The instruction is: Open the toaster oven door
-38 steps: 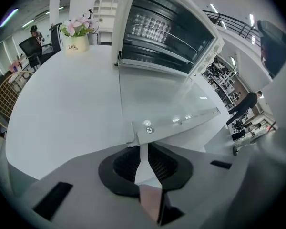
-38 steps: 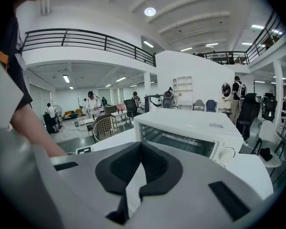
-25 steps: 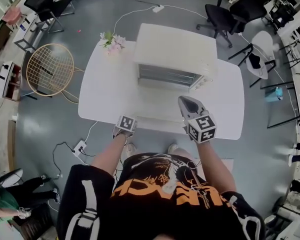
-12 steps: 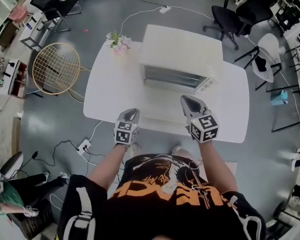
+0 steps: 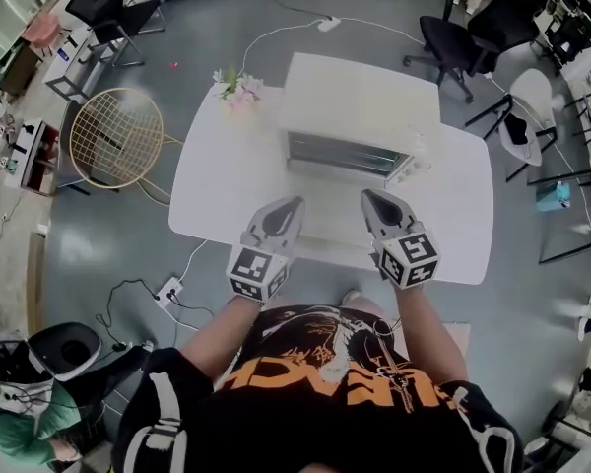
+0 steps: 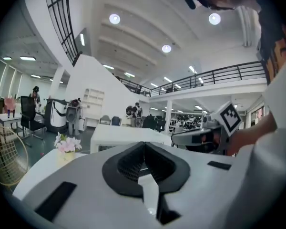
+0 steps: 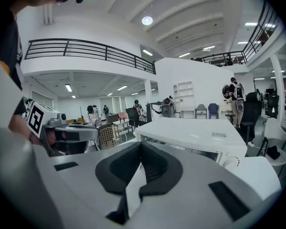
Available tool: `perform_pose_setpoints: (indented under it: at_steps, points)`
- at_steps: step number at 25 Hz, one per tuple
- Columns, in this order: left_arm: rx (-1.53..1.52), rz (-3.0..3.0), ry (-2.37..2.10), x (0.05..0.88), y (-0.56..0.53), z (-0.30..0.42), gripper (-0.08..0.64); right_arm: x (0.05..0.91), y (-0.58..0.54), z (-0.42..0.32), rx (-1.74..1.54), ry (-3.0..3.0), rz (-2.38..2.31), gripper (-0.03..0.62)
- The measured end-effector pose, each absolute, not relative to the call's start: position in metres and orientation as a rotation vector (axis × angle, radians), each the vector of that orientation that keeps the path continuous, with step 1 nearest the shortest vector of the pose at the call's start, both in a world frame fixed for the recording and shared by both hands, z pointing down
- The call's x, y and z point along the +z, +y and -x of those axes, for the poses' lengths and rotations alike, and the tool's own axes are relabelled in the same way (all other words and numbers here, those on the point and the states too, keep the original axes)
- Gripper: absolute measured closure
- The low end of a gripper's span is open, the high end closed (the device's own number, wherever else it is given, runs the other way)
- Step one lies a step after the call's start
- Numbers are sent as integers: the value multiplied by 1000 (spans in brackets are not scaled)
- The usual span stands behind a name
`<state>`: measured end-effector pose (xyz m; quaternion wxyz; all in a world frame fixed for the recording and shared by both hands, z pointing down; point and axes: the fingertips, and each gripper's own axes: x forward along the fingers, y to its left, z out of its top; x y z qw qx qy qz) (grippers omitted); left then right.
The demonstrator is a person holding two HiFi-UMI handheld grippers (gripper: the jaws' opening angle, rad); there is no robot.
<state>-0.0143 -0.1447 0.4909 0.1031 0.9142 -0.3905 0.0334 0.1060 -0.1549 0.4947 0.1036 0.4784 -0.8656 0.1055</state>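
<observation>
Left tool (image 5: 291, 206) just closed, empty; right tool (image 5: 370, 196) pinched shut, empty. Toaster oven door (image 5: 345, 153) dead ahead on counter (image 5: 217, 185), long axis left-right; right tool looks marginally nearer.

lower front of the toaster oven (image 7: 193, 133) behind the body of the right gripper (image 7: 139, 147); flowers (image 5: 236, 85) blurry

The orange lettering (image 5: 327, 380) on the shirt (image 5: 276, 437) is unreadable.
</observation>
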Motion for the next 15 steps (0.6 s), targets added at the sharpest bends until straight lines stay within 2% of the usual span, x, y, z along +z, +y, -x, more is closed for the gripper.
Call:
perform_pose_setpoints:
  at_steps: [8, 15]
  points:
    - [-97, -2818, -1170, 411, -135, 7, 538, 437, -134, -98, 130, -2650, -1411, 578]
    - [-121, -2884, -1181, 378, -125, -2, 538, 389, -117, -98, -41, -2747, -1413, 578]
